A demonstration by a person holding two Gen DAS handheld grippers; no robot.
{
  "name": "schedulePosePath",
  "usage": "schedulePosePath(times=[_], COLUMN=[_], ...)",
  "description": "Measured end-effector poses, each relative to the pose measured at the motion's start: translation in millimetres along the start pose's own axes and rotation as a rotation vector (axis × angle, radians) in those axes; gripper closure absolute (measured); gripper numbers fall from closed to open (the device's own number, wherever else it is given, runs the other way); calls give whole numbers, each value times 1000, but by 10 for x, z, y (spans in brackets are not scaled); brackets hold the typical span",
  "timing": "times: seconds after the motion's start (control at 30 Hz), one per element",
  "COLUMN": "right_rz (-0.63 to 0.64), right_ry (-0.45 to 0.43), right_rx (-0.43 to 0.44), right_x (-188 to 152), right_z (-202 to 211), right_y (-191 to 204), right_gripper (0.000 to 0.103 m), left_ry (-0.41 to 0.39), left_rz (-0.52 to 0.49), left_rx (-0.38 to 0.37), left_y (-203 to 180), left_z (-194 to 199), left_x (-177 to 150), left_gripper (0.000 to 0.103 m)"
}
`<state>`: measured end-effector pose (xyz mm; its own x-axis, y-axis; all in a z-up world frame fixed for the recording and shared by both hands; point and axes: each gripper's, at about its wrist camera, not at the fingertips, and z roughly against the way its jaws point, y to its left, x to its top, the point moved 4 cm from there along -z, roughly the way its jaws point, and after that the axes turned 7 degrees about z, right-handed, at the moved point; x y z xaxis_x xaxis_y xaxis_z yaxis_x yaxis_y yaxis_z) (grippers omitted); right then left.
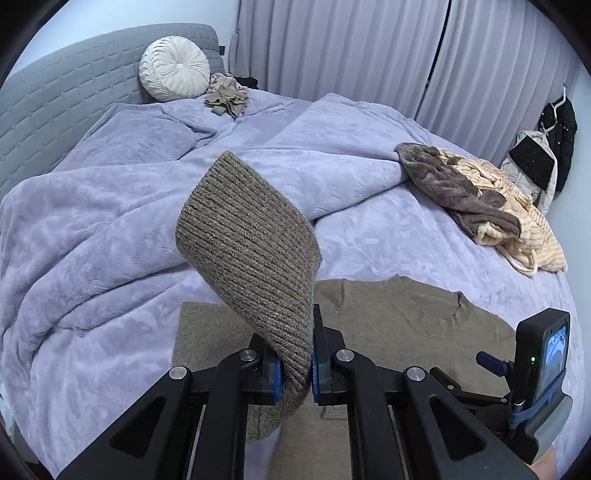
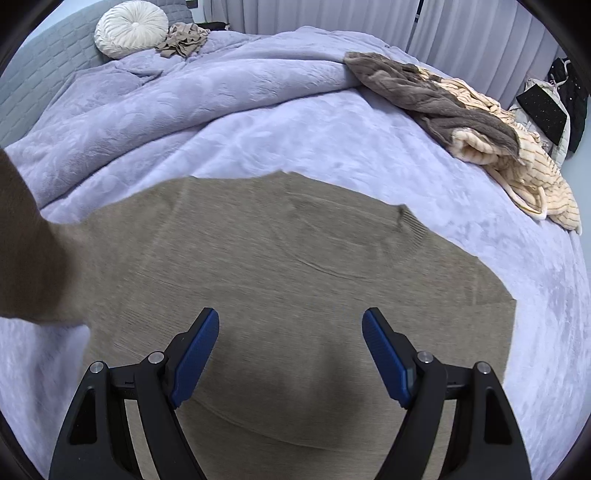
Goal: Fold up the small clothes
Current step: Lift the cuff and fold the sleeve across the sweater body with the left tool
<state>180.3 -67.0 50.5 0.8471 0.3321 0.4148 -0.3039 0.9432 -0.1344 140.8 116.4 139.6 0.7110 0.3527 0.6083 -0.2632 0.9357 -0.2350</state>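
Note:
A taupe knit sweater (image 2: 295, 266) lies flat on the lilac bed cover (image 2: 295, 129), neck toward the right. My left gripper (image 1: 297, 365) is shut on the sweater's ribbed sleeve cuff (image 1: 251, 243) and holds it lifted above the bed, the cuff standing up past the fingers. The sweater body (image 1: 399, 325) shows beneath it. My right gripper (image 2: 290, 354) is open and empty, hovering just above the middle of the sweater. The lifted sleeve (image 2: 26, 251) is a blurred brown shape at the left edge of the right wrist view.
A brown and cream heap of clothes (image 2: 472, 125) lies at the bed's right side. A round white cushion (image 2: 129, 27) and a crumpled beige garment (image 2: 183, 40) lie by the grey headboard (image 1: 55, 92). Curtains (image 1: 369, 55) hang behind; dark clothes (image 1: 557, 136) hang at far right.

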Motion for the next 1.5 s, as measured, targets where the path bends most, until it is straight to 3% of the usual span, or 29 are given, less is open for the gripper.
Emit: schedulePosePath(times=[0.2,0.47,0.6,0.77,0.97,1.2,1.5], right_rz=[-33,-102,-137,-163,-94,-54,-68], right_ry=[3,-3,2,-11,-24,-32,-3], right_rx=[-17,-39,-41,2,56,-8,9], right_x=[-222,-553,-704,-799,-803,-893,-1118], right_z=[-21,-6,-6,30,90,200,186], right_y=[-451,-1033,-1276,-1382,-1212,-1275,-1528], right_gripper=[20,20,20,21,21,21,21], left_ry=[42,68,90,116,126,130,169], left_rz=[-48,-189,-236,-258,-267,-308,-355], left_rx=[-24,-68,-76,-64,-46,-30,-26], left_y=[-654,-1698,-2011,-2156,-2146,-2310,-2597], left_z=[-110,-166,-220,-292,-336,-393,-549], left_x=[-158,-523,-710,-852,-861,-956,-1225], left_gripper=[91,91,91,91,91,91,91])
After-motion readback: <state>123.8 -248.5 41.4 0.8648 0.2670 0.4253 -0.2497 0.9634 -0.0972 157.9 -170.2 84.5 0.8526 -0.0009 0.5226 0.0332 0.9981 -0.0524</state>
